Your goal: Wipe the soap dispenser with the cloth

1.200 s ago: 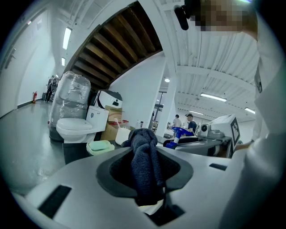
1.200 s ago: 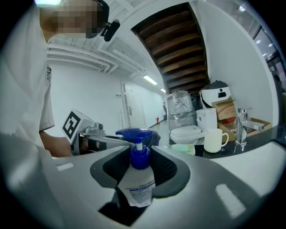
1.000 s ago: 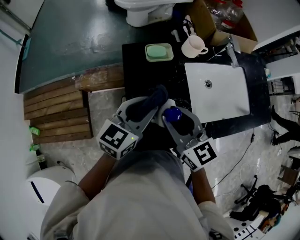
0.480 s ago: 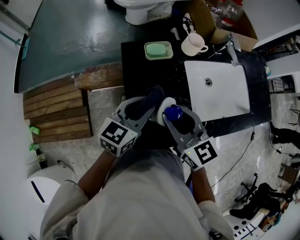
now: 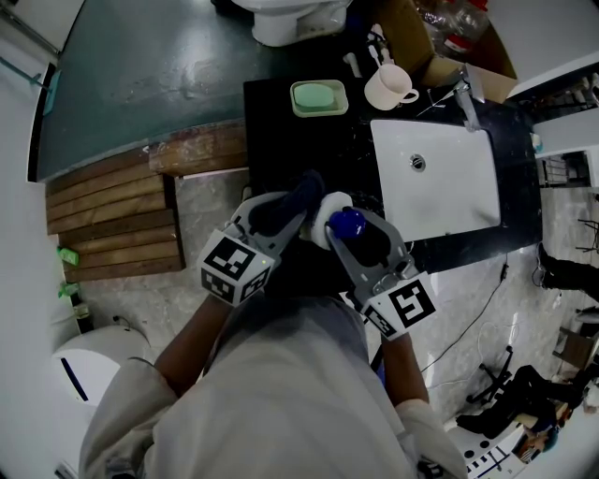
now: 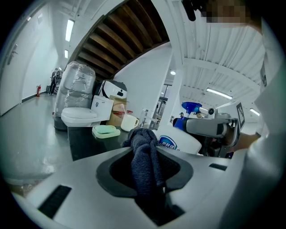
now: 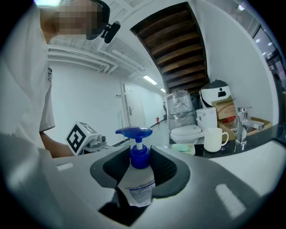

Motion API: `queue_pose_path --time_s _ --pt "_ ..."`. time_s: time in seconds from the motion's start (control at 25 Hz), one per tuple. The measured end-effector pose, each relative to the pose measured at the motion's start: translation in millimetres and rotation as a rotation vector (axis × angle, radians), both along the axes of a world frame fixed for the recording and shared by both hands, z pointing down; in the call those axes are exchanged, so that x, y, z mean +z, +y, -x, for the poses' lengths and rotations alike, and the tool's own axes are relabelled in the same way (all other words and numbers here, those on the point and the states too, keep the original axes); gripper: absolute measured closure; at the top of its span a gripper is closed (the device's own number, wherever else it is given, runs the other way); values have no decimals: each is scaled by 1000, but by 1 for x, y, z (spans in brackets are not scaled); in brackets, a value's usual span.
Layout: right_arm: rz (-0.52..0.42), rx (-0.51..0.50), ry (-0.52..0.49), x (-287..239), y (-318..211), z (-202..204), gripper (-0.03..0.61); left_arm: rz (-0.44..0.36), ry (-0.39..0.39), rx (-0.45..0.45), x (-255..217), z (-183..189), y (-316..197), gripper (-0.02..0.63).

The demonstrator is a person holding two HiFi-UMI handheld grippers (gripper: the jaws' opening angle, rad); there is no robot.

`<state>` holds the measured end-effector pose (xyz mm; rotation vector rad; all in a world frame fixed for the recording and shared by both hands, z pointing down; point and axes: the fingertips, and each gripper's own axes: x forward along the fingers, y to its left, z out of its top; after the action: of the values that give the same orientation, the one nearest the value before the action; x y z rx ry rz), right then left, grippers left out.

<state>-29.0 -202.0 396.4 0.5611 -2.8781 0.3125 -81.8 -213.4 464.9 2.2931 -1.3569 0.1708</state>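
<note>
A bathroom set-up inside a large hall: a white sink (image 5: 435, 178) sunk in a black counter (image 5: 281, 140), a tap (image 5: 465, 103) at its rim, a toilet (image 5: 285, 21) beyond it.

Head cam: sits above the person's shoulders and faces steeply down. Both tools are close beneath it; the black bench (image 5: 281, 131) and the floor lie farther off.

Left tool (image 6: 145, 150) cam: rides just behind its own jaws and looks roughly level along them. The jaws fill the lower frame.

Right tool (image 7: 140, 159) cam: same mounting.

Each tool cam catches the other tool at a side of its frame.

Shared by all three: mug (image 5: 387, 91), soap dish (image 5: 318, 97), toilet (image 5: 281, 23).
</note>
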Motion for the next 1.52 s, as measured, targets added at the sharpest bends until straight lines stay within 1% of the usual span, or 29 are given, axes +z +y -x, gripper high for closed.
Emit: queue_pose_path --time_s 0.28,0.64,0.96,1.4,1.52 --pt "3 2 -4 0 -1 -1 443 43 6 -5 14 2 1 500" --pt "4 4 -7 0 -2 -2 443 79 -16 4 27 3 4 500" --pt "-6 -5 2 1 -1 0 443 125 -2 8 43 4 9 500" --pt "-17 -4 12 1 2 1 443 163 -18 25 56 7 16 500" --pt "-35 -5 29 1 2 2 443 166 -23 26 57 7 17 500"
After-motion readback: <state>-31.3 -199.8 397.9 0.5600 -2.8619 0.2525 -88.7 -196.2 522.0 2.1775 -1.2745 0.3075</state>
